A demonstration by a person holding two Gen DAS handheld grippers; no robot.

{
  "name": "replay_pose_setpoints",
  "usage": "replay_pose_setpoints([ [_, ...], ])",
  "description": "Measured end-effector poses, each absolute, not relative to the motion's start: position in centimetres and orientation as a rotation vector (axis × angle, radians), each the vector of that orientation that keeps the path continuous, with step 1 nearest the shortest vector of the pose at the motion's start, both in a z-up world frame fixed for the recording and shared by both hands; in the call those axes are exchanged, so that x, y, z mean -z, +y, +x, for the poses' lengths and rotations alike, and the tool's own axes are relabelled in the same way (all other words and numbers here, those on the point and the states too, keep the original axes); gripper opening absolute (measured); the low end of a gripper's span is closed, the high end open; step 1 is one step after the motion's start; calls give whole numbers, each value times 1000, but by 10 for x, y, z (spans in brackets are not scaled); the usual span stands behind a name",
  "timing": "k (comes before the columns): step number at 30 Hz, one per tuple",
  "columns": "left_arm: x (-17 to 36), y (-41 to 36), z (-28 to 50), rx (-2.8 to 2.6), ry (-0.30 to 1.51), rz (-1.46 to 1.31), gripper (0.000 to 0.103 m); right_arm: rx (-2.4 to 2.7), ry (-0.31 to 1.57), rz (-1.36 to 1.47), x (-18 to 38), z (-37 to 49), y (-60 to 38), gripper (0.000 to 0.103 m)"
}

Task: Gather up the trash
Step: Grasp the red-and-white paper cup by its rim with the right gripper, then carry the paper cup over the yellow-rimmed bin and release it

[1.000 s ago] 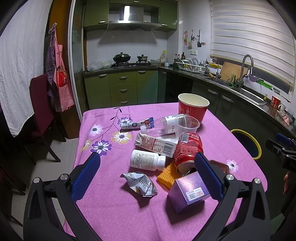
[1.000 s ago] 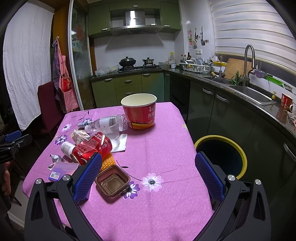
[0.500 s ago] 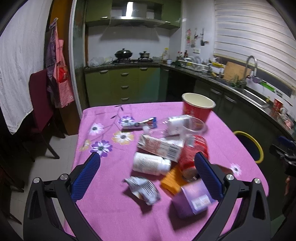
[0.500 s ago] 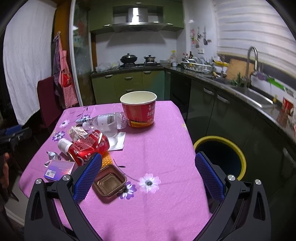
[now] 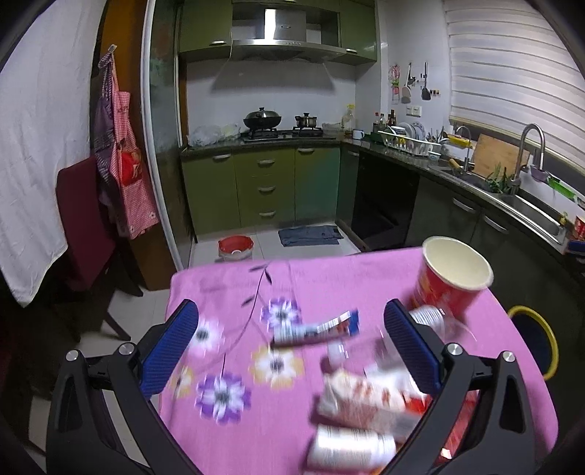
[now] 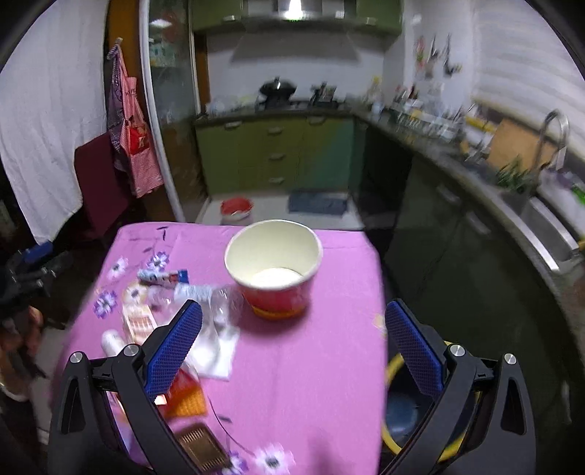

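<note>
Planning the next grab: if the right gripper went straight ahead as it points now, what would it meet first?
Most likely the red paper bucket, standing upright between the open right gripper fingers' line. Only bare pink tablecloth lies before it, though depth is uncertain.

Indoor artificial light, moderately dim, cool cast. Bright glare at range hood lamp (image 6: 292, 5), top centre of right view. Left view: background sharp, lower-right trash pile (image 5: 360, 409) motion-smeared. Right view soft throughout, worst at right edge. Heavy fisheye bending, black vignette in all corners. Soft shadow under paper bucket (image 6: 274, 261).
</note>
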State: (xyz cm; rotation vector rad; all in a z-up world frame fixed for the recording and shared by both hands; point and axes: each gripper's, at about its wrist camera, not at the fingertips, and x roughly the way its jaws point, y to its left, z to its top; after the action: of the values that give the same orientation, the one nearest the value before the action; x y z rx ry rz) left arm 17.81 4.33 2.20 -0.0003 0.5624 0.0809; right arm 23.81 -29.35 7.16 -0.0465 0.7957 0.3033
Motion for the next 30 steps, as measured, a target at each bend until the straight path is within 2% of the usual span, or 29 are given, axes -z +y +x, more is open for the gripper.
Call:
replay_pose_setpoints([
  [3,-10,45,216,-86,579,10,97,-300,921,-47,-63,297,-285,87],
  [5,3,49,238,-94,596,5,97,-277,998,-50,-54,336,-282,73],
  [8,22,59,253,-85,614,-37,97,-233,1136,-64,-31,389,-277,58],
  [13,42,61,258,-78,653,-27,97,-219,1282,-81,5,430,-271,50],
  [19,50,68,264,-73,678,-24,97,-219,1412,-95,46,447,-261,35],
  [21,52,68,265,-71,689,-23,97,-208,1437,-95,57,449,-260,25],
  [22,53,67,265,-68,693,-24,97,-201,1446,-95,62,451,-260,14],
  [23,53,67,265,-62,695,-25,97,-197,1452,-92,67,453,-261,8],
  [30,51,63,262,-45,684,-21,97,-211,1397,-30,53,447,-282,5],
])
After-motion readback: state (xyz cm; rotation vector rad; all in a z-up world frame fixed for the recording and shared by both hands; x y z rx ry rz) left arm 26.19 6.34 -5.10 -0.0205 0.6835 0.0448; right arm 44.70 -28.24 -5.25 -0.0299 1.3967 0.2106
